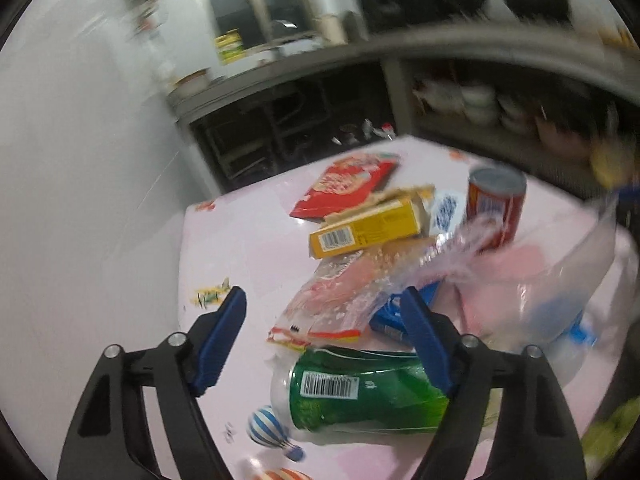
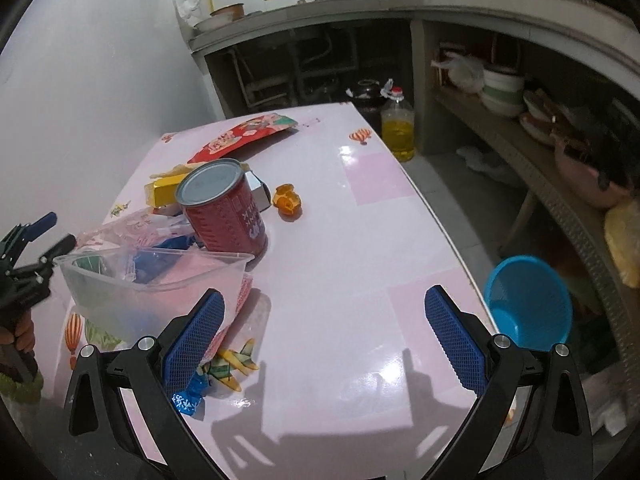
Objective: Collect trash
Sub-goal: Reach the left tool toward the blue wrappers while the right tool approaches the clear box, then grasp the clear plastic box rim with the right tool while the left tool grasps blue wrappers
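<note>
Trash lies on a pink table [image 2: 360, 248]. My left gripper [image 1: 323, 293] stands open over a clear crinkled wrapper [image 1: 332, 304], and a green bottle [image 1: 360, 392] lies on its side just under its right finger. Beyond are a yellow box [image 1: 372, 224], a red packet [image 1: 344, 184] and a red can [image 1: 496, 204]. My right gripper [image 2: 324, 292] is open above bare tabletop, with nothing between its pads. Its left finger is beside a clear plastic container [image 2: 152, 280] that holds blue wrappers. The red can [image 2: 224, 208] stands behind that container, near an orange scrap [image 2: 287, 200].
A blue wrapper [image 2: 188, 398] lies at the table's near edge. Off the table's right edge a blue basket [image 2: 528, 304] sits on the floor, and an oil bottle [image 2: 397, 128] stands at the far corner. Shelves with bowls [image 2: 500, 88] run along the right; a white wall is on the left.
</note>
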A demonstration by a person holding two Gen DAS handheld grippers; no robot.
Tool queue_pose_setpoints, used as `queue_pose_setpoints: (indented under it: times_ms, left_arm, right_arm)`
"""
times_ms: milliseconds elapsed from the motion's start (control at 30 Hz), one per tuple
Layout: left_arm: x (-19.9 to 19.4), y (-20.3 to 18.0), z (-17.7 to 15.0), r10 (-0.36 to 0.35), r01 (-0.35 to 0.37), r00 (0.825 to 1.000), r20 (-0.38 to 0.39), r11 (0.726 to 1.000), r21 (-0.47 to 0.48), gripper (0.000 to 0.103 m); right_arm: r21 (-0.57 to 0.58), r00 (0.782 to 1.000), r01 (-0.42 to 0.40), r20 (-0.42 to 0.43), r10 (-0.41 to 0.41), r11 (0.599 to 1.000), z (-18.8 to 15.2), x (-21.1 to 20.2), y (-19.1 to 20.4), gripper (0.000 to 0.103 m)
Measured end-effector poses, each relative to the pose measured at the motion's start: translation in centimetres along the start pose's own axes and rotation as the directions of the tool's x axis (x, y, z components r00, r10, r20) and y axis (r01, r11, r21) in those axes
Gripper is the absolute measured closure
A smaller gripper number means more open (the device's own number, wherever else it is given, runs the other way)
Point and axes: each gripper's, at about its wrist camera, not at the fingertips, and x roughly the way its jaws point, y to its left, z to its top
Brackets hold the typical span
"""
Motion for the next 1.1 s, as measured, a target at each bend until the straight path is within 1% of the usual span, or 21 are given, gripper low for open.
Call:
queue_pose_setpoints:
  times_ms: [33,100,233,300,333,400,500,667,833,967,1100]
  left_arm:
    - [0.3,-0.5,0.1,0.011,-0.010,1.000,-0.009,0.999,0.037,0.033]
    - [1.3,-1.7,0.1,0.049,-0.044,0.998,-0.037,0.990,0.135,0.046]
    - [2.3,-3.2,0.2,0.101,-0.086,0.994,-0.049,0.967,0.239,0.060]
    - [2.5,-3.7,0.3,0.110,-0.092,0.993,-0.050,0.959,0.269,0.071]
    - [2.6,-4.0,0.2,0.111,-0.091,0.992,-0.054,0.954,0.285,0.072]
    - [2.7,-4.5,0.0,0.109,-0.086,0.992,-0.057,0.948,0.308,0.083]
    - [2.4,-4.7,0.0,0.107,-0.086,0.993,-0.051,0.945,0.315,0.091]
    - [1.2,-4.8,0.1,0.097,-0.085,0.995,-0.024,0.948,0.307,0.095]
    - [-0.2,-4.6,0.2,0.084,-0.080,0.996,-0.001,0.959,0.271,0.095]
    - [-0.4,-4.8,0.2,0.085,-0.084,0.996,0.008,0.961,0.263,0.095]
    - [-0.5,-4.6,0.3,0.082,-0.083,0.997,0.014,0.969,0.231,0.095]
  right_arm:
    - [0.007,1.000,-0.005,-0.004,0.005,1.000,0.0,0.2,-0.1,0.008]
    - [0.028,1.000,-0.016,-0.015,0.017,0.999,0.1,0.5,-0.6,0.008]
    - [0.052,0.999,-0.025,-0.022,0.026,0.998,-0.2,0.8,-1.3,0.008]
    - [0.061,0.999,-0.025,-0.021,0.027,0.998,-0.3,0.8,-1.6,0.008]
    - [0.066,0.999,-0.026,-0.021,0.028,0.997,-0.4,0.8,-1.7,0.008]
    - [0.074,0.999,-0.033,-0.023,0.035,0.997,-0.4,0.8,-1.9,0.008]
    - [0.085,0.999,-0.041,-0.021,0.043,0.996,-0.5,0.7,-2.3,0.008]
    - [0.098,0.997,-0.068,-0.021,0.070,0.993,-0.7,0.3,-2.5,0.008]
    - [0.118,0.992,-0.119,-0.022,0.122,0.986,-0.8,-0.1,-2.4,0.008]
    - [0.132,0.987,-0.150,-0.034,0.156,0.980,-0.9,-0.2,-2.2,0.008]
    - [0.151,0.978,-0.193,-0.056,0.203,0.970,-1.1,-0.1,-2.0,0.009]
